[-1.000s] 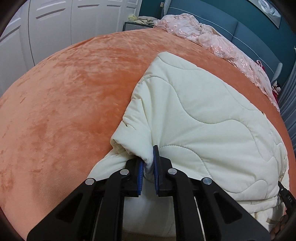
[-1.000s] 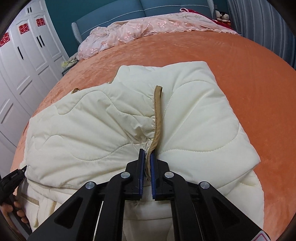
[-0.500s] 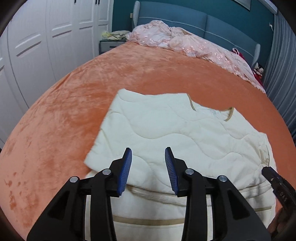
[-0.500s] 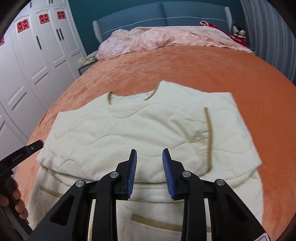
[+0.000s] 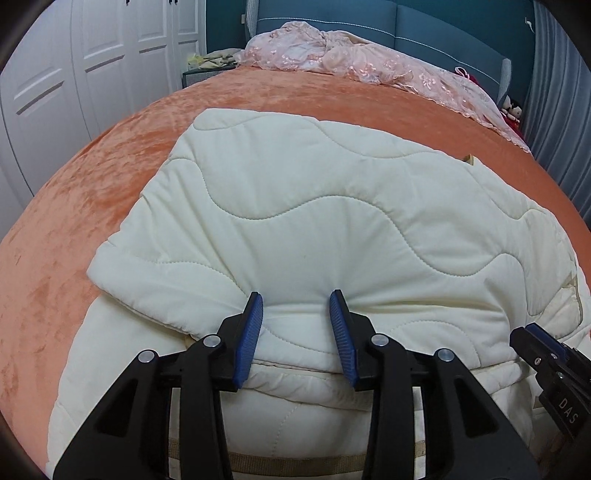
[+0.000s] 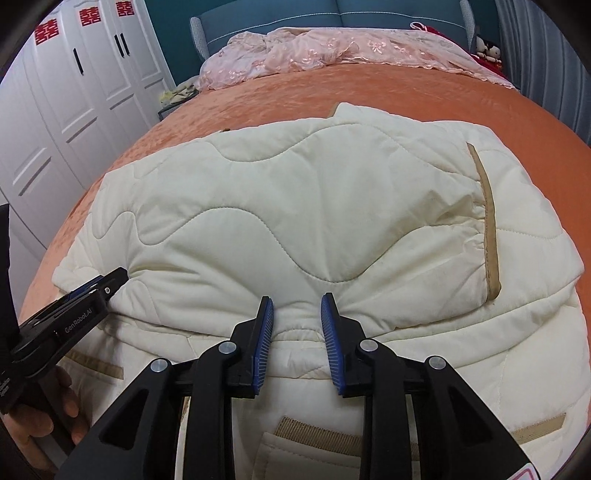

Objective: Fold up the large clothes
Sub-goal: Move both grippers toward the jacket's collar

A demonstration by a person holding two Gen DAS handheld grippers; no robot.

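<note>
Cream quilted jacket (image 5: 332,206) lies spread on the orange bedspread (image 5: 92,206), its upper part folded down over the lower part, fold edge running just ahead of both claws. Left gripper (image 5: 296,301) has its jaws spread apart, blue pads either side of a puckered bit of the folded layer, tips pressing into the fabric but nothing clamped. Right gripper (image 6: 297,304) likewise spread, tips at the folded edge with a gathered cuff-like ridge between them, not pinched. Tan trim strip (image 6: 487,221) runs down the jacket to the right of the right claw; more tan bands on the lower layer below and beside that claw. In the right wrist view the left gripper's tip touches the jacket's edge far left of the right claw, with the person's hand (image 6: 40,417) below it. Pink lace bedding (image 6: 332,48) sits far ahead of both claws by the teal headboard (image 5: 424,29); white wardrobe (image 6: 74,92) ahead-left.
</note>
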